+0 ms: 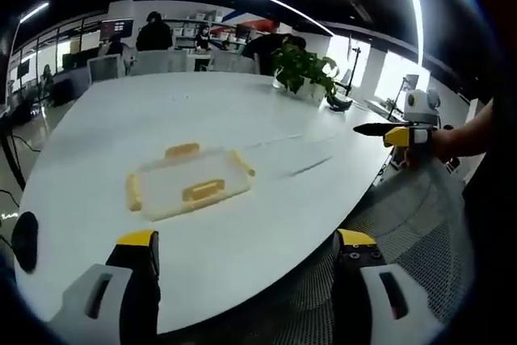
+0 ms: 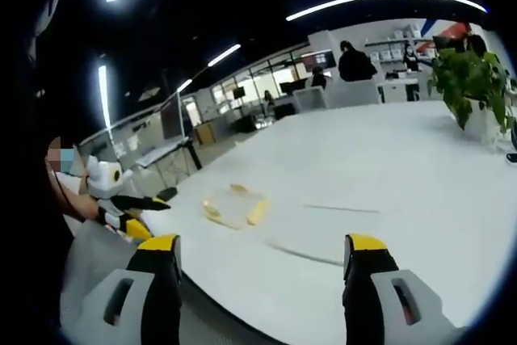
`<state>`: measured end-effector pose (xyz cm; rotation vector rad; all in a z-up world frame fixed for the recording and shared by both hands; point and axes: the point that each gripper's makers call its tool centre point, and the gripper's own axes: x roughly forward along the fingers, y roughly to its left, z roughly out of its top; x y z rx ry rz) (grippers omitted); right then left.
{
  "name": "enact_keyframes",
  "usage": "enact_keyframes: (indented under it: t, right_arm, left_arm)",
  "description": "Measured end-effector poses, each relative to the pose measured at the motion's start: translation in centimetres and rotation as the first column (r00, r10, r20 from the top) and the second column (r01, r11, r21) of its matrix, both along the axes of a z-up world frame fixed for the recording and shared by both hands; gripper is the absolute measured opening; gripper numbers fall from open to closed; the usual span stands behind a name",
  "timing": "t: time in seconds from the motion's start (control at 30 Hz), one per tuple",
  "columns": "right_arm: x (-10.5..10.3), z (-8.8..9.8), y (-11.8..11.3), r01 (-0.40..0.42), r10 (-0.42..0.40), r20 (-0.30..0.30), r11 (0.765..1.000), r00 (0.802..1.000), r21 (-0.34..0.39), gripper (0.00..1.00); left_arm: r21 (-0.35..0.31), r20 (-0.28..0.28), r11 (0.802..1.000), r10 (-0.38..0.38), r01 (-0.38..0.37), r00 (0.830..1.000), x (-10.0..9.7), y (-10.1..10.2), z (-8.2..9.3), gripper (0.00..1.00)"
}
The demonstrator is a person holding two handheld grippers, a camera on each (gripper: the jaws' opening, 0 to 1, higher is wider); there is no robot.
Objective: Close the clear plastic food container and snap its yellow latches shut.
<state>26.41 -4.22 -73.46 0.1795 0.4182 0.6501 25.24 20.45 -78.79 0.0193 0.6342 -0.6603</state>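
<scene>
1. On the white table (image 1: pixel 242 248), near its edge, sits the container (image 1: pixel 187 183), yellow latches (image 1: pixel 202 191) visible.
2. Both grippers, left (image 1: pixel 246 250) and right (image 2: pixel 262 258), hang back with jaws spread, grasping nothing.
3. Best approach squarely from above.

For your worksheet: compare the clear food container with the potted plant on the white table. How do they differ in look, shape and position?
The container is low, flat and see-through with yellow latches; the potted plant stands tall with green leaves. The container lies near the table's front edge, close to the left gripper; the plant stands far back, toward the other side. Both rest on the same white table, and no gripper touches either.
</scene>
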Motion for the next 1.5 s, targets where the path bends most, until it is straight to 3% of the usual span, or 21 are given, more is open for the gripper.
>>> enact_keyframes:
  t: [1.0,1.5]
  right_arm:
    - [0.7,-0.1,-0.2,0.01,-0.009,0.01,1.0,1.0,-0.017,0.77]
    - [1.3,0.3,0.5,-0.017,0.018,0.013,0.999,1.0,-0.045,0.81]
  left_arm:
    - [-0.013,-0.002,1.0,0.01,-0.01,1.0,0.3,0.2,0.2,0.83]
    - [0.007,-0.002,1.0,-0.022,0.022,1.0,0.5,0.3,-0.2,0.81]
